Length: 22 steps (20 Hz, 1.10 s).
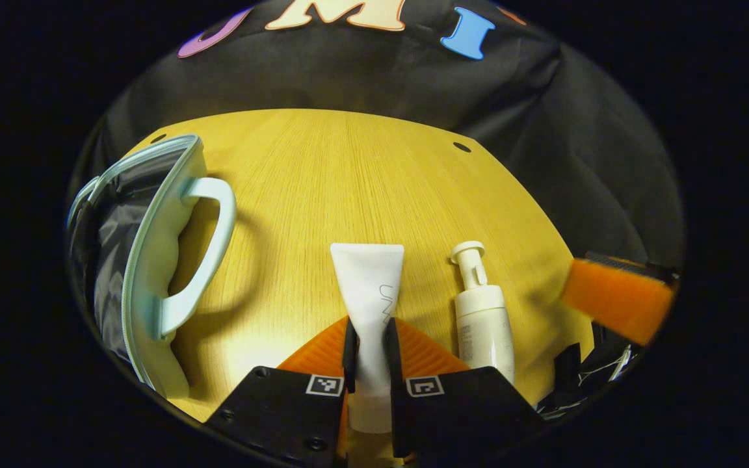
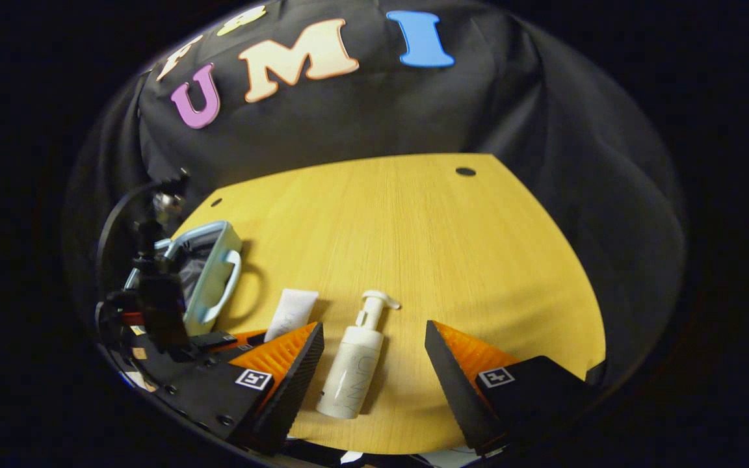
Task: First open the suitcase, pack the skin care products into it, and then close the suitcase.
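Two skin care products lay side by side on the wooden bench (image 2: 452, 260): one white tube (image 1: 370, 286) and, just right of it, one white pump bottle (image 1: 482, 318). The left hand-held gripper (image 1: 369, 348) pinched the tube's lower half between both fingers. Left of the tube, one pale blue suitcase (image 1: 153, 260) lay unzipped, its dark lining showing. The right hand-held gripper (image 2: 374, 354) was spread wide, its fingers apart on either side of the pump bottle (image 2: 353, 370).
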Tool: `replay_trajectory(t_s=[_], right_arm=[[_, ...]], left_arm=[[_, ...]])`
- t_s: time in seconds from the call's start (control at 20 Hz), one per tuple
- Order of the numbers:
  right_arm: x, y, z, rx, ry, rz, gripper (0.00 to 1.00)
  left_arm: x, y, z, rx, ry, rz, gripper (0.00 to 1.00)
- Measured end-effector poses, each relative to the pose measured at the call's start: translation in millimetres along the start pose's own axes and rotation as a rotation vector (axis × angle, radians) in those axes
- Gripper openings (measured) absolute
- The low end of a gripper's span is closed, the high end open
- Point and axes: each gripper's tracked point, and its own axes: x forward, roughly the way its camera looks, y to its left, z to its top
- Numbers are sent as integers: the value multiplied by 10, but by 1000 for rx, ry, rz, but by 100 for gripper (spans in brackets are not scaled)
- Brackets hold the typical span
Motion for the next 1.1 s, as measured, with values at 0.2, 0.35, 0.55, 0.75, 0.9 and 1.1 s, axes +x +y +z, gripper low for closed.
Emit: replay_trajectory(t_s=[0.2,0.35,0.55,0.75,0.9,1.1], right_arm=[[287,30,-344,1,129,0,99],[386,104,-544,-4,207,20,96],[482,263,-700,18,271,76,64],[499,287,-666,22,224,96,53],[497,292,-654,41,205,134,51],[399,250,-575,28,177,200,51]], left_arm=[[0,10,3,-22,-6,-22,20],[-10,-1,6,-6,-7,-26,21],[22,-12,8,-14,-17,-33,18],[-13,-50,16,15,9,-37,4],[-98,-91,151,57,-28,-11,3],[-415,-71,599,35,-117,34,3]])
